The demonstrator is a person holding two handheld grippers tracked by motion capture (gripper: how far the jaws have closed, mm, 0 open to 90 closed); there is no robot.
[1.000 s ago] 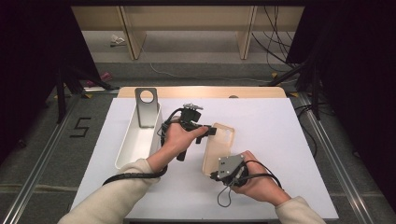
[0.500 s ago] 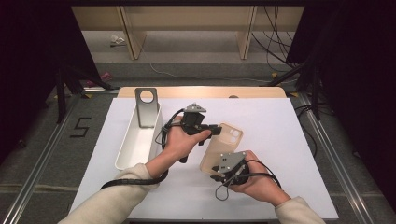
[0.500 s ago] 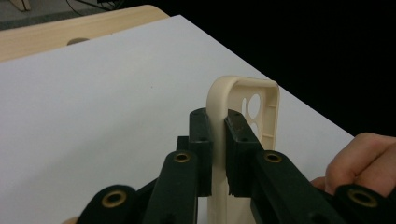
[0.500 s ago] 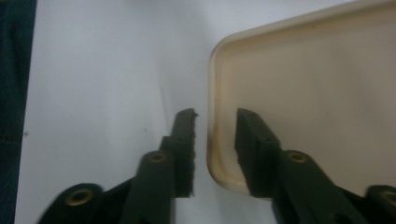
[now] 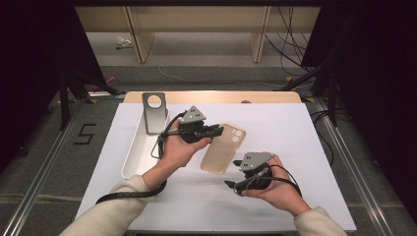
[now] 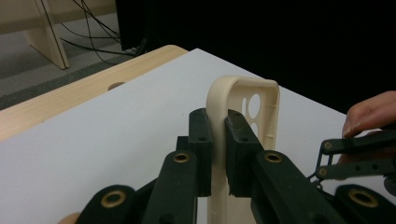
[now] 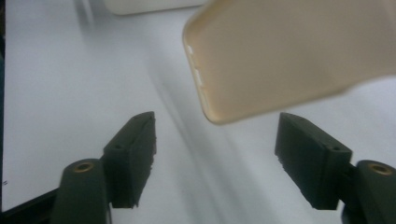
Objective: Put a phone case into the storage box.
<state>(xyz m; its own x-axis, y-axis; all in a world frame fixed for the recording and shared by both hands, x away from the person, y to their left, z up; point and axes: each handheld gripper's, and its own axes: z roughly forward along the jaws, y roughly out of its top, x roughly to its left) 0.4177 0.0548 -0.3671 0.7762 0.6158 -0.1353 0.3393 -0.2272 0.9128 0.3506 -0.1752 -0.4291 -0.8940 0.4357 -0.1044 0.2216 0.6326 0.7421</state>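
Observation:
A beige phone case [image 5: 222, 151] hangs over the white table, its camera cut-out at the far end. My left gripper [image 5: 217, 130] is shut on the case's rim near that cut-out; in the left gripper view the pads [image 6: 238, 135] pinch the case wall [image 6: 243, 95]. My right gripper [image 5: 234, 185] sits just below the case's near end. Its jaws have just been opening, and in the right gripper view the fingers [image 7: 132, 148] stand wide apart. The case's near corner [image 7: 280, 56] floats above and beyond them, untouched.
A long white tray [image 5: 134, 160] lies at the left of the table mat. A grey metal plate with a round hole [image 5: 154, 112] stands at its far end. The table's wooden far edge [image 5: 265, 96] runs behind. Black cables trail from both grippers.
The right gripper's jaws have opened and come off the case's near end. The left gripper, still pinching the case, has lifted it slightly.

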